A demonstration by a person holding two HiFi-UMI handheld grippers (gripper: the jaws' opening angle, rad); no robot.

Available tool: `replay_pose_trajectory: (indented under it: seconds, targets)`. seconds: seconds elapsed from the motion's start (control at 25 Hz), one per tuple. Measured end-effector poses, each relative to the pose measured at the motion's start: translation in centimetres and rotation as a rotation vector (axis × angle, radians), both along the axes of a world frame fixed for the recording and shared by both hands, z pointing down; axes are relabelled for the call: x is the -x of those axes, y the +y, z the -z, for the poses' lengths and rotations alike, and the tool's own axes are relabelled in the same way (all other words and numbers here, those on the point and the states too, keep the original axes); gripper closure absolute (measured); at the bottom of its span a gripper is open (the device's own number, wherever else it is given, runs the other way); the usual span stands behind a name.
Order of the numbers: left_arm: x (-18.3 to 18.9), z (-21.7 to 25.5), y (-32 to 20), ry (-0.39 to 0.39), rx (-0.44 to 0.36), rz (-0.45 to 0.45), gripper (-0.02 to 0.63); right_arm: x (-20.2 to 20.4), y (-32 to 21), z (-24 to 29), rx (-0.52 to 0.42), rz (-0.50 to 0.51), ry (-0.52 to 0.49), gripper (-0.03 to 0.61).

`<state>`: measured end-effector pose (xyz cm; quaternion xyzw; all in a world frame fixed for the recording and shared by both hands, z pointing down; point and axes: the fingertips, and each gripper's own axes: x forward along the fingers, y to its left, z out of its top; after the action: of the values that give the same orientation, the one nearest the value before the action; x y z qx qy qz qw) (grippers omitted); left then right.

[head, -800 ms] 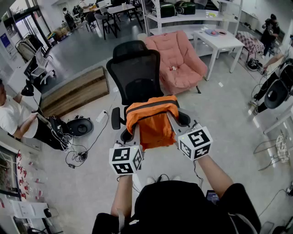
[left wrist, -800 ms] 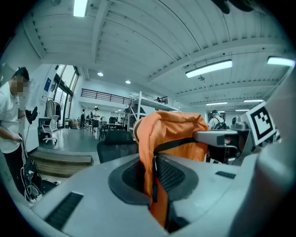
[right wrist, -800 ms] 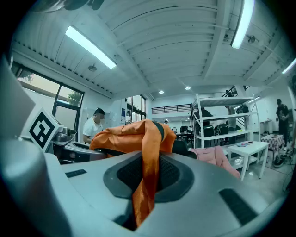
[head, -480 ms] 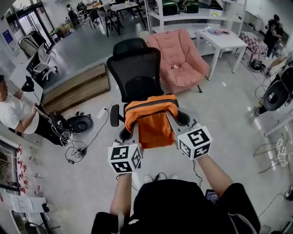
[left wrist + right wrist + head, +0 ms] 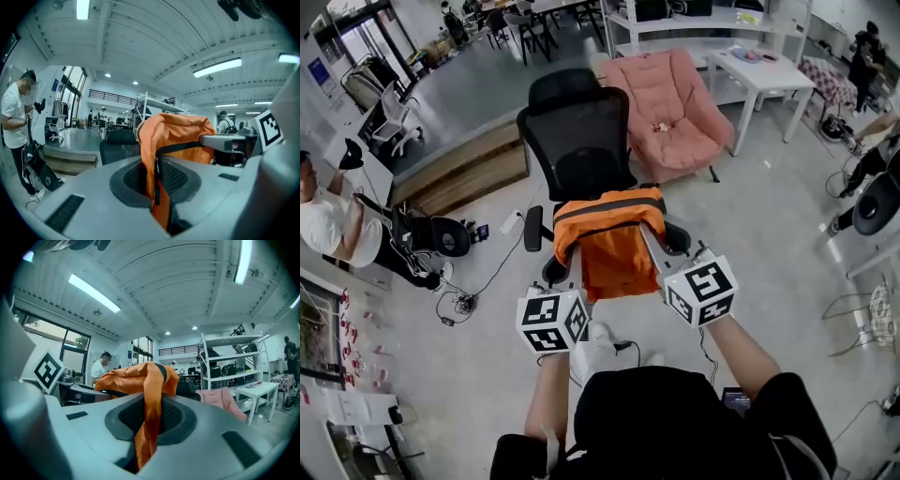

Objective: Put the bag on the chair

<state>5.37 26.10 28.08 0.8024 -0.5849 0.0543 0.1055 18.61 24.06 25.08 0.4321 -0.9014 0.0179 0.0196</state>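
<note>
An orange bag [image 5: 609,234] with a dark strap hangs over the seat of a black mesh office chair [image 5: 579,141], in front of its backrest. My left gripper [image 5: 577,270] is shut on the bag's left edge. In the left gripper view the orange fabric [image 5: 178,136] is pinched between the pads of that gripper [image 5: 157,185]. My right gripper [image 5: 653,251] is shut on the bag's right side. In the right gripper view an orange fold [image 5: 140,380] runs down between its jaws [image 5: 149,420]. The chair seat is mostly hidden under the bag.
A pink lounge chair [image 5: 675,112] and a white table [image 5: 759,70] stand behind the office chair to the right. A low wooden platform [image 5: 464,173] lies to the left. A person [image 5: 328,225] sits at far left, with cables [image 5: 459,305] on the floor nearby.
Both grippers keep their hold on the bag. The whole scene has slid slightly up in the head view, and a white shoe now shows below the grippers.
</note>
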Motion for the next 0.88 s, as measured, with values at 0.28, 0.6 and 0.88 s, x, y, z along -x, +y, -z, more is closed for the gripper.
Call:
replay_pose_trajectory:
  seconds: [0.28,0.6,0.88]
  targets:
    - [0.2,-0.1,-1.7,-0.005,0.009,0.015,0.566,0.2,-2.0,-0.3,0.001,0.012,-0.008,0.541]
    - [1.8,-0.7,-5.2,-0.003,0.011,0.007,0.566,1.9,-5.5,-1.0,0.002,0.002,-0.005,0.541]
    - [4.6,-1.5,-10.7,-0.003,0.021,-0.014,0.568,4.6,-10.8,-1.8,0.008,-0.022,0.001,0.541]
